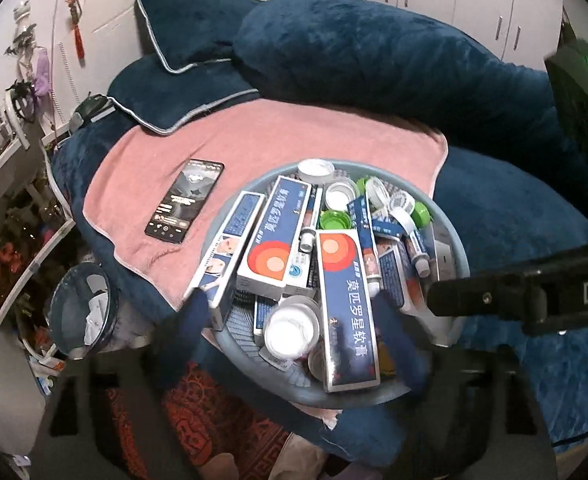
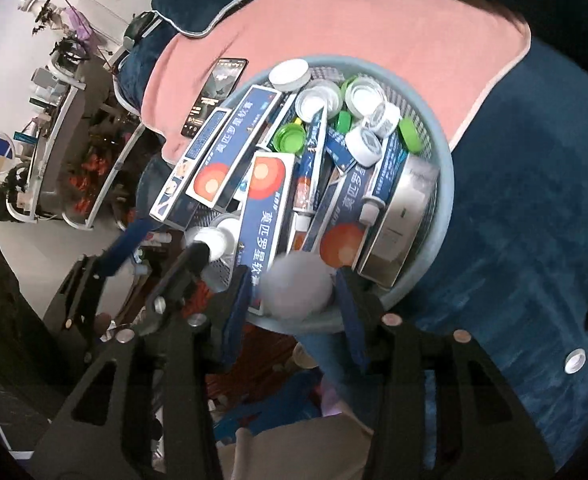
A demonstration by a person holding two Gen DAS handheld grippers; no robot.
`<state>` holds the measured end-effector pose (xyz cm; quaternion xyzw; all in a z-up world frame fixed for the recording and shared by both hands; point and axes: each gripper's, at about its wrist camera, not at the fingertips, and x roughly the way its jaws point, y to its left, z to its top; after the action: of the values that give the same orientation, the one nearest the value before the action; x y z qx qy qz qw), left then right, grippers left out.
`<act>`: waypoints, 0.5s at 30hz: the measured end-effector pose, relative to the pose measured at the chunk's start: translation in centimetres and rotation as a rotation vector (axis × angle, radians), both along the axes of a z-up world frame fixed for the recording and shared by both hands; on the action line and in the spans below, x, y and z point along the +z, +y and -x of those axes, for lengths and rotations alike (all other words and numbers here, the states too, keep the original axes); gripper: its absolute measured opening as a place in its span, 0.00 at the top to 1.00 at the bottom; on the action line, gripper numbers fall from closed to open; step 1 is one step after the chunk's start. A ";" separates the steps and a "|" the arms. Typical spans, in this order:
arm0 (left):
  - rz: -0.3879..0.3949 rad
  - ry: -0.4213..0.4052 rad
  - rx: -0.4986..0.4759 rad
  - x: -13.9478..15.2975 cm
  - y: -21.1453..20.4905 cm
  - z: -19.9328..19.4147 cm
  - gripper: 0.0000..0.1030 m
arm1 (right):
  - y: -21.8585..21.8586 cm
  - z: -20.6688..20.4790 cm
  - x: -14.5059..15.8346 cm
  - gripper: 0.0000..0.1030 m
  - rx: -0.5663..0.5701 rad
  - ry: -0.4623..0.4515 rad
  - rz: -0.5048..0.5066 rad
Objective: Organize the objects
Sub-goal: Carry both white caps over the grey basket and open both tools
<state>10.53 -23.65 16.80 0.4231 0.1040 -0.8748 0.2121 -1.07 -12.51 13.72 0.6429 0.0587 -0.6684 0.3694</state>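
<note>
The right tool (image 2: 294,292) pinches a blurry white cap (image 2: 297,287) over the near rim of the full basket (image 1: 449,236) on the bed, so dropping it in looks next, while the left tool (image 1: 294,312) hovers wide open, holding nothing.

The round basket (image 1: 451,236) is pale blue plastic with a perforated mesh wall. The ointment boxes (image 1: 347,312) in it are printed cardboard with a slight sheen; the bottle caps (image 2: 290,138) are smooth plastic, white and green. A silver tin (image 2: 399,216) looks like brushed metal. The towel (image 1: 294,136) under the basket is pink terry cloth, matt and nubbly. The bed cover (image 2: 533,200) and pillows (image 1: 357,56) are dark blue plush velvet. The phone (image 1: 186,200) has a glossy glass screen
</note>
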 end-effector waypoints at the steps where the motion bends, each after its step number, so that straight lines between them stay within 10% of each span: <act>1: 0.006 0.007 -0.001 0.2 0.2 -0.1 0.13 | 0.2 0.0 0.1 0.39 -0.007 0.008 -0.002; 15: 0.021 0.025 0.037 2.2 0.1 -0.2 0.01 | 5.8 2.1 1.6 0.06 -0.172 0.124 -0.061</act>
<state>10.69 -23.53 18.96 0.4077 0.1051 -0.8771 0.2313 -3.20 -6.66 15.29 0.6137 0.0465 -0.7342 0.2866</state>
